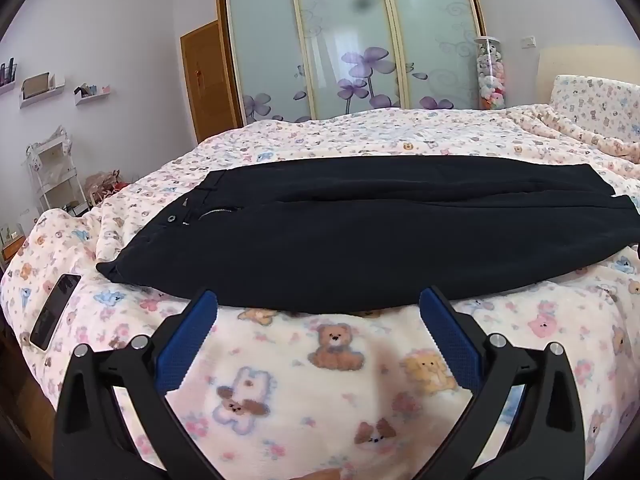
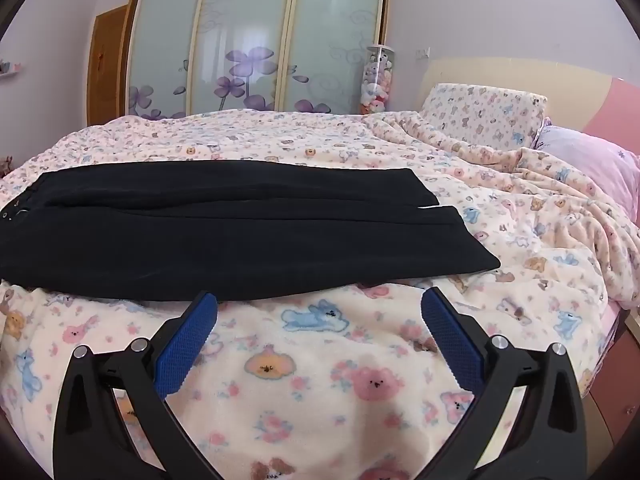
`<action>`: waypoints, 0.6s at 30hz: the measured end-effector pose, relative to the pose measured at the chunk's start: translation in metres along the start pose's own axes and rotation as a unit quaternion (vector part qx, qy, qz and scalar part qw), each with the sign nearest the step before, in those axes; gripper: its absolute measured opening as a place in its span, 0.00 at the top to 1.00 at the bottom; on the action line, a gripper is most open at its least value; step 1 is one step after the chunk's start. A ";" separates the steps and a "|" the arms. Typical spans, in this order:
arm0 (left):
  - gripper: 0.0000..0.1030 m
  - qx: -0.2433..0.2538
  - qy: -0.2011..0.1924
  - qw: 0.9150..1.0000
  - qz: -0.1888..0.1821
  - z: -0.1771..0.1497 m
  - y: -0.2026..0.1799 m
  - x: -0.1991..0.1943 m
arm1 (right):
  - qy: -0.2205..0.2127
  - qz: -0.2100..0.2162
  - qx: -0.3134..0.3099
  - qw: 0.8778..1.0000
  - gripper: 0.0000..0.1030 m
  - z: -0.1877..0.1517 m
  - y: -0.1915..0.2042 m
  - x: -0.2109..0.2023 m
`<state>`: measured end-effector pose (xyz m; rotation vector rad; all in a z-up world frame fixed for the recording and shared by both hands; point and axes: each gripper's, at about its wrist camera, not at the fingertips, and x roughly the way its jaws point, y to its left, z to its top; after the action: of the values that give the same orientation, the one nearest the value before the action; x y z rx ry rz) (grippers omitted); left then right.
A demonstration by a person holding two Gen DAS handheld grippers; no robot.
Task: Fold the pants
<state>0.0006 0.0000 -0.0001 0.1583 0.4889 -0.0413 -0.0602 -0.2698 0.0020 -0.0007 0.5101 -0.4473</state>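
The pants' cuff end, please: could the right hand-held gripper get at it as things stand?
Probably yes: the right hand-held gripper is open, and only bare blanket lies between it and the pants.

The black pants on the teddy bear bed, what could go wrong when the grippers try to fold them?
1. The pants lie on a fluffy blanket. An open gripper, like the left gripper, might pinch the blanket along with the cloth.
2. The two legs lie side by side, ends uneven. Lifting one edge with the right gripper could give a crooked fold.
3. A phone lies near the bed's edge. Tugging the blanket might slide it off.
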 end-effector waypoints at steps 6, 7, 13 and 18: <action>0.02 -0.001 -0.001 1.000 -0.002 0.000 -0.001 0.000 | -0.001 -0.002 0.000 1.000 0.01 0.000 0.000 0.001; 0.02 -0.001 -0.002 1.000 -0.002 0.000 -0.001 0.000 | -0.001 -0.002 0.000 1.000 0.01 0.000 0.000 0.001; 0.02 -0.005 0.001 1.000 0.000 0.000 0.000 0.000 | 0.001 0.000 0.000 1.000 0.01 0.000 0.000 0.001; 0.02 -0.005 0.000 1.000 0.001 0.000 0.000 0.000 | 0.002 0.000 0.001 1.000 0.01 0.000 -0.001 0.002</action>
<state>0.0006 0.0002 0.0001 0.1496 0.4899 -0.0375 -0.0594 -0.2712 0.0008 0.0016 0.5135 -0.4468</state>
